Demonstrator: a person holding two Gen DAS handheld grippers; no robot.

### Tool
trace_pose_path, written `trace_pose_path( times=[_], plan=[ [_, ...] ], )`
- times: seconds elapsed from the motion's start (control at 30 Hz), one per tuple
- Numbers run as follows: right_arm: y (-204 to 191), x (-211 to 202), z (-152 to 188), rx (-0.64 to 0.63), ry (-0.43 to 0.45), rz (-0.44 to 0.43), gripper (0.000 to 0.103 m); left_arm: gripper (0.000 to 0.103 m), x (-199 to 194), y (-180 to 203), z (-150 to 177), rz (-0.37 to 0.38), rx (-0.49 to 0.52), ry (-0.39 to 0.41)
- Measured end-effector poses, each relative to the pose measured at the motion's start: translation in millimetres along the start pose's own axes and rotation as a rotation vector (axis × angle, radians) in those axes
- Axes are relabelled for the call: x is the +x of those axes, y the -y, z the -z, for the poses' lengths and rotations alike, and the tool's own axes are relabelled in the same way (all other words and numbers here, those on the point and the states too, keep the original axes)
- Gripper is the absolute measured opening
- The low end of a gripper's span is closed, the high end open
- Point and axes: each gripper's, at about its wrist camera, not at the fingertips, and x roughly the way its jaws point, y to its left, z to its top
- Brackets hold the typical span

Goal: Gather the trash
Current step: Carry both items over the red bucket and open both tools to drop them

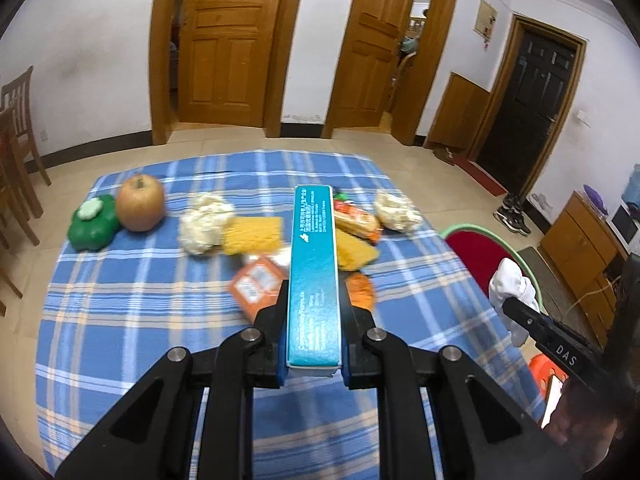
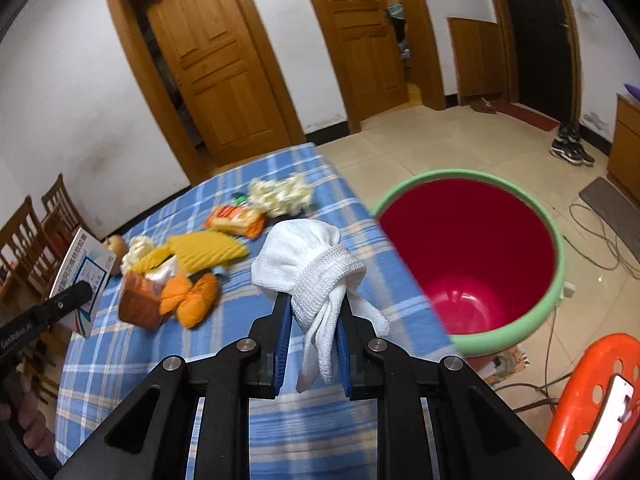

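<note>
My left gripper (image 1: 314,300) is shut on a long teal box (image 1: 314,272) and holds it above the blue plaid table (image 1: 120,320). The box also shows in the right wrist view (image 2: 86,276). My right gripper (image 2: 314,308) is shut on a balled white cloth glove (image 2: 304,256), held over the table's right edge. It also shows in the left wrist view (image 1: 512,284). A red bin with a green rim (image 2: 480,256) stands on the floor right of the table. Crumpled paper balls (image 1: 206,224), yellow wrappers (image 1: 252,236) and orange snack packets (image 1: 256,284) lie mid-table.
A brown apple (image 1: 140,208) and a green toy pepper (image 1: 92,222) sit at the table's far left. Wooden chairs (image 1: 16,152) stand to the left. An orange plastic stool (image 2: 592,392) and cables (image 2: 600,240) are by the bin. Wooden doors line the back wall.
</note>
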Motion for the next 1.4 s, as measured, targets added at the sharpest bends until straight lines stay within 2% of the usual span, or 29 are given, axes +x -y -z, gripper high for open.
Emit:
trace_pose_path(
  times=[0.3,0.67,0.83,0.97,1.4],
  plan=[
    [54.3,-7.6,-12.2,0.077,0.027,0.054,0.021,0.018,25.5,60.7,-4.9,0.068,0.080,-0.032],
    [107.8,14.0,-24.0,0.148,0.000,0.112,0.023,0.018,75.4,124.6,-14.0,0.141,0.185,-0.073],
    [120.0,23.4,-28.2,0.170,-0.008,0.142,0.027,0.018,98.0,150.8,-18.7,0.175,0.226,-0.089],
    [125.5,23.9,-29.9,0.182,0.005,0.159,0.036,0.018,111.4,167.2,-21.4,0.197,0.249,-0.102],
    [146.2,0.5,-29.4,0.261,0.050,0.193,0.037,0.018,150.9,212.1,-21.0,0.270,0.296,-0.147]
  ],
)
